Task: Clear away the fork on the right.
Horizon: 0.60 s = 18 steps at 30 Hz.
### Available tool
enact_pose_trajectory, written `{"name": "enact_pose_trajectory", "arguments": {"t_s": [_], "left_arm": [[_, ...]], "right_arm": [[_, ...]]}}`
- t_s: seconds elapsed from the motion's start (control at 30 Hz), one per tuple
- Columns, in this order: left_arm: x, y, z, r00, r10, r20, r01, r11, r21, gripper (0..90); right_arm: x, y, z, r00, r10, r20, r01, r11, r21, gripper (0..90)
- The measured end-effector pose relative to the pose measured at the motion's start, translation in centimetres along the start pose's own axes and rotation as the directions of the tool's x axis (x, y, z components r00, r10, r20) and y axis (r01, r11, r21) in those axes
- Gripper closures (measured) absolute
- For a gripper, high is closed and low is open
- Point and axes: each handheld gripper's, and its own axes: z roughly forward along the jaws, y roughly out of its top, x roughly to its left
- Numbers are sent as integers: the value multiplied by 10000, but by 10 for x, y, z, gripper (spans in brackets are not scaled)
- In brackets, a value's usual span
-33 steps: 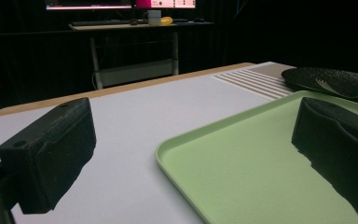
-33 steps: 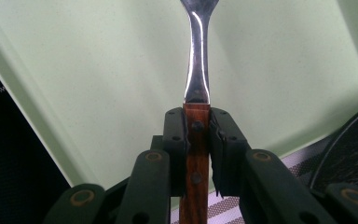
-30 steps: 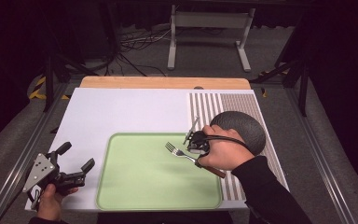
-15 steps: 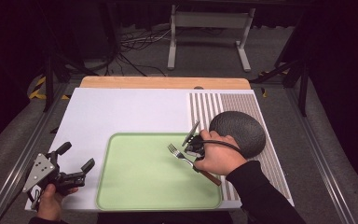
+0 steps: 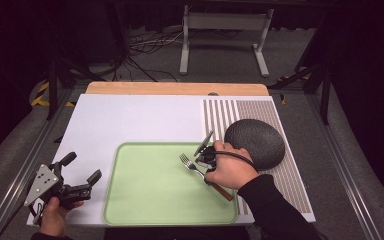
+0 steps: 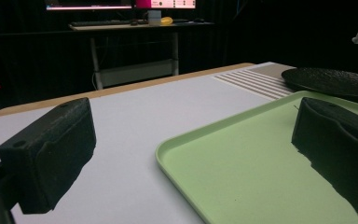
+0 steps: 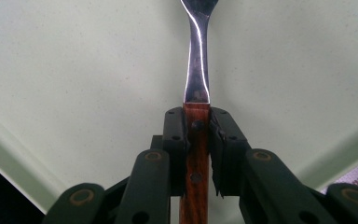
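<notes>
Right gripper (image 7: 197,140) pinches the fork (image 7: 198,79) at the top of its wooden handle, just below where the steel neck begins; jaws pressed flat against both sides of the wood, a rivet showing between them. In the high view I see the fork (image 5: 190,164) over the right part of the green tray (image 5: 145,200), tines toward the tray's middle, handle end running back under my hand (image 5: 228,172). Whether the tines touch the tray or sit just above it I cannot tell.

Handling, my judgement: light, rigid, no flex to allow for. The polished steel neck looks slippery, a poor place for a grip. The wood is flat-sided and should offer more friction, so the present hold looks right. A grip close to the neck should keep the tines steady; one further back on the handle would let the head swing. Not fragile, but the tines could scratch the tray if dragged.

Dark round plate (image 5: 254,141) lies on the striped mat (image 5: 220,112), just beside the tray's right edge, near my hand.

Left gripper (image 5: 79,174) idle at the tray's left side, over the white board (image 5: 130,120); jaws spread wide, nothing between them. Its own view shows the tray corner (image 6: 168,149) between the two pads (image 6: 51,149)
</notes>
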Motion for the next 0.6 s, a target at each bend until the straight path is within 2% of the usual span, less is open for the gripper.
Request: {"name": "enact_pose_trajectory", "arguments": {"t_s": [0.1, 0.27, 0.3, 0.6], "left_arm": [[0, 0, 0, 10000, 10, 5, -10, 10000, 9, 3], [0, 0, 0, 10000, 8, 13, -8, 10000, 40, 3], [0, 0, 0, 10000, 7, 12, -7, 10000, 40, 3], [0, 0, 0, 10000, 6, 2, -6, 10000, 36, 3]], "right_arm": [[0, -1, 3, 10000, -26, -25, 27, 10000, 61, 780], [0, -2, 7, 9995, 258, -160, -257, 9996, 76, 780], [-1, -3, 8, 9998, 155, -158, -154, 9998, 121, 780], [-3, -5, 13, 9989, 430, -205, -425, 9988, 249, 779]]}}
